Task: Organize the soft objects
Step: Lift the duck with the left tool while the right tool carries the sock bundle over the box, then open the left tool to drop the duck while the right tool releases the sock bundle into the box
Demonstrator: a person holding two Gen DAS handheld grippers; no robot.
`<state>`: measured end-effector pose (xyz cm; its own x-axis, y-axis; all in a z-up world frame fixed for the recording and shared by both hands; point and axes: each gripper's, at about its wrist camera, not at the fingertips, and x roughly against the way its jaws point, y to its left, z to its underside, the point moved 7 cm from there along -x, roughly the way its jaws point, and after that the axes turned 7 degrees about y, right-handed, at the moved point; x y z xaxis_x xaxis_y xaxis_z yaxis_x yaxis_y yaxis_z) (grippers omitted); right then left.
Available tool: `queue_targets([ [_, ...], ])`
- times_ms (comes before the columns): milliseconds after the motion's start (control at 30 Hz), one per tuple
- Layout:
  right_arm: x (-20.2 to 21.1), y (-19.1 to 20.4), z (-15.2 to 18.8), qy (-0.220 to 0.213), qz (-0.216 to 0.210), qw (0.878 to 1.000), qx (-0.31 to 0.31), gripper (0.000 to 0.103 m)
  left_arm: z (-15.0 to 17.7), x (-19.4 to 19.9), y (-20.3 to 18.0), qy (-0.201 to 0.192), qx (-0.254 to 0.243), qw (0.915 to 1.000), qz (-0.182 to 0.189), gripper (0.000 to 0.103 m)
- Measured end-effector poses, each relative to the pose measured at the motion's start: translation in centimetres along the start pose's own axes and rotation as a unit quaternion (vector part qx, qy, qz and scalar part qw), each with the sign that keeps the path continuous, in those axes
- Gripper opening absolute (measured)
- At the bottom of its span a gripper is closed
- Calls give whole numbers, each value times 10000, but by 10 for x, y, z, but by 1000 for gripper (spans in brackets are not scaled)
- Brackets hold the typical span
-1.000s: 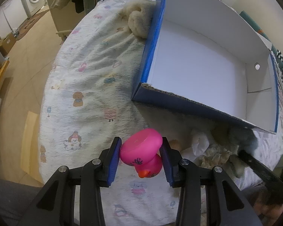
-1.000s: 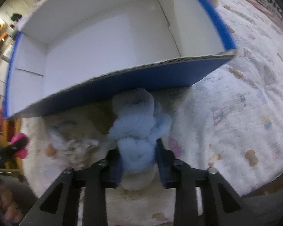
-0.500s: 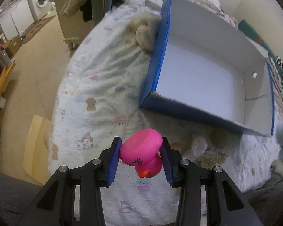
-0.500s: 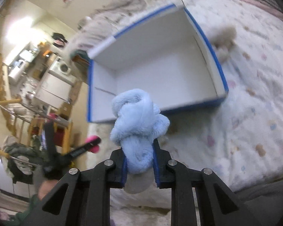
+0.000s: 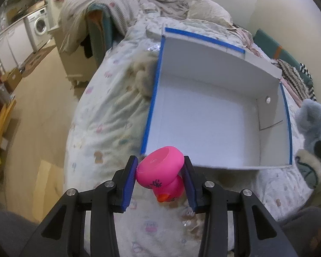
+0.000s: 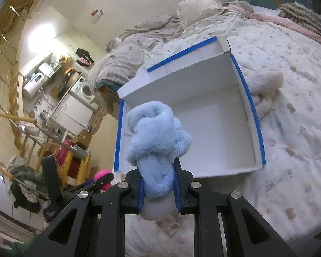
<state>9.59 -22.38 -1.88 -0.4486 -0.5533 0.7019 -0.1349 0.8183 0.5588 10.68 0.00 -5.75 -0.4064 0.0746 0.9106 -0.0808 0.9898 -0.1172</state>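
The empty box (image 5: pixel 214 124) lies just beyond both claws: left claw (image 5: pixel 160 181) clamped on the pink duck (image 5: pixel 160 175), right claw (image 6: pixel 158 186) on the blue plush (image 6: pixel 158 141).

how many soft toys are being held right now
2: a pink duck clamped in the left gripper, and a blue plush clamped in the right gripper. Others may be out of view.

Bed (image 5: pixel 109 115) with box (image 5: pixel 205 115), cream plush (image 6: pixel 265 85)
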Motion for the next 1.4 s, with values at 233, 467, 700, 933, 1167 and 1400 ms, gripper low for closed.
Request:
queue_targets([
  [233,-25,-24,-18,78,313,9993,-169,24,-38,-12,-23,-29,-346,9994,-22,38],
  [467,-59,-46,-31,260,462,9977,-429,24,-60,-41,-43,62,-617,9981,-10,38],
  [700,-91,-45,-44,357,625,9968,-347,24,-63,-72,-59,85,-860,9963,-23,38],
  [933,-130,-46,-36,669,1040,9923,-66,24,-64,-91,-56,165,-630,9978,128,38],
  [1167,-152,-49,-29,908,1138,9893,27,24,-62,-100,-60,-45,-1046,9945,-93,38],
  [1400,-161,-55,-24,1097,1240,9862,-36,24,-63,-99,-69,-122,-1147,9933,38,38],
])
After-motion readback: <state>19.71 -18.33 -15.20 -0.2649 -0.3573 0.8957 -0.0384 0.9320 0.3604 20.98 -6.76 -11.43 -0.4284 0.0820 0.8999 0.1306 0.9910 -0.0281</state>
